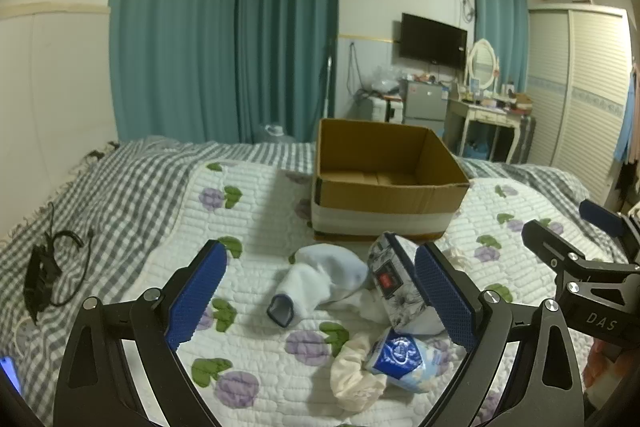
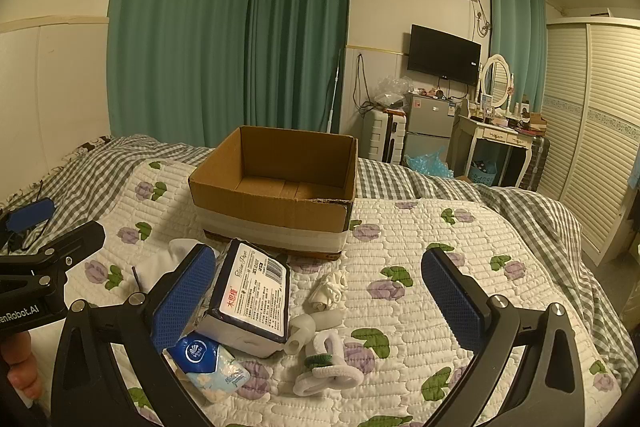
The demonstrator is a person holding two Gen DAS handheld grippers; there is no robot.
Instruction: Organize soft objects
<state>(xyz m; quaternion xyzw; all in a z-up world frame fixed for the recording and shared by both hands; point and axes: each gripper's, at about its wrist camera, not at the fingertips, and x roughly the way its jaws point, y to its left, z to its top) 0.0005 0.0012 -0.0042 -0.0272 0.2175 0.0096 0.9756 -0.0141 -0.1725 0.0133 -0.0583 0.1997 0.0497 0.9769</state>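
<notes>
Quilted bed (image 2: 460, 227) with empty cardboard box (image 2: 276, 223), tissue packs (image 2: 252, 299) nearby, both grippers' jaws wide.

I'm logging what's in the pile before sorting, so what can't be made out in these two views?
- Tissue pack, left wrist view: right side behind that gripper's own finger.
- Small blue pack, right wrist view: print too small; upper edge under the finger.
- Cardboard box, both views: near floor hidden by its front wall.
- Left gripper, right gripper: both open.

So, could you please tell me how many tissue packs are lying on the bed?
2: a large tissue pack in front of the cardboard box, and a small blue tissue pack just nearer the cameras.
</notes>
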